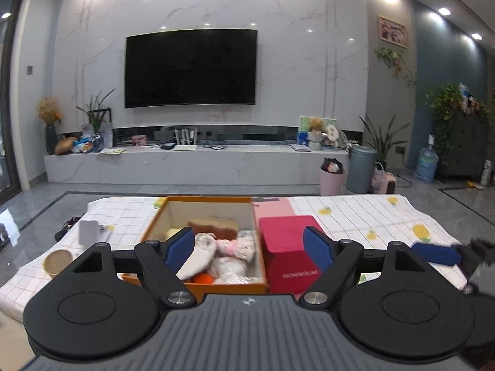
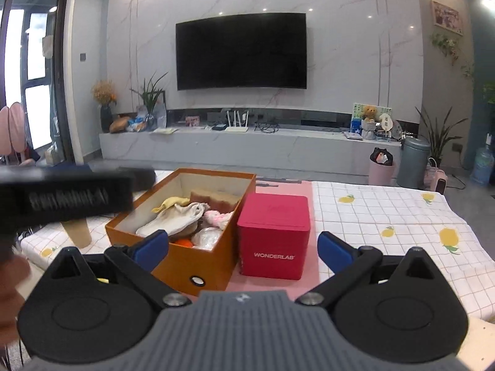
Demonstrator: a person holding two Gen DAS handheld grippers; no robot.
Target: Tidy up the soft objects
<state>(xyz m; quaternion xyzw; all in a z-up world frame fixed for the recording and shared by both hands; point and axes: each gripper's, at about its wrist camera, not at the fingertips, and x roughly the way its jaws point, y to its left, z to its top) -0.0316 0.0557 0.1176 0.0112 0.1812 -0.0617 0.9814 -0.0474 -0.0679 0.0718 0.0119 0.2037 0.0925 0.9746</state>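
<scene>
Running away toward the television, orange box (image 2: 191,266) seemingly holds socks.

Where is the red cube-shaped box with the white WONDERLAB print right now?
The red cube-shaped box stands on the checked tablecloth, immediately right of the open orange cardboard box, ahead of both wrist cameras.

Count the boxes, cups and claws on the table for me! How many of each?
Boxes: 2, the orange box full of soft things and the red box beside it.
Paper cups: 1, the paper cup on the cloth.
Claws: 2, the left claw and the right claw, both open and held above the table, holding nothing.
Total: 5
</scene>
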